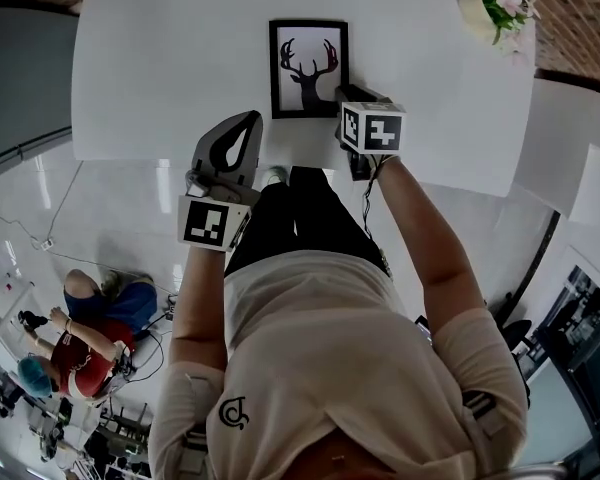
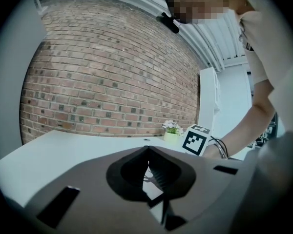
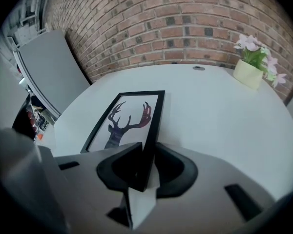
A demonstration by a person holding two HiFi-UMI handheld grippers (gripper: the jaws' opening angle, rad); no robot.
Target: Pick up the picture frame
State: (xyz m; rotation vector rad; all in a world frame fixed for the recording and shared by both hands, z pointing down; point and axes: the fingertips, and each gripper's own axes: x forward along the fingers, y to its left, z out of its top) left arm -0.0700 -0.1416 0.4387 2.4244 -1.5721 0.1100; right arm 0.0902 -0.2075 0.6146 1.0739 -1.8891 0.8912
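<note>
At the left, the left tool (image 1: 248, 120) hangs over the near edge of the white surface (image 1: 150, 58). Its jaws are pressed together on nothing, and it seems to be kept aside so it does not crowd the job. At centre, the picture frame (image 1: 308, 68), showing a stag silhouette, lies flat on the surface. At its near right corner the right tool (image 1: 346, 103) tilts steeply down, jaws clamped across the black rail. That hold looks chosen for tipping the frame up. A potted flower (image 1: 505, 8) stands well apart, far right.
</note>
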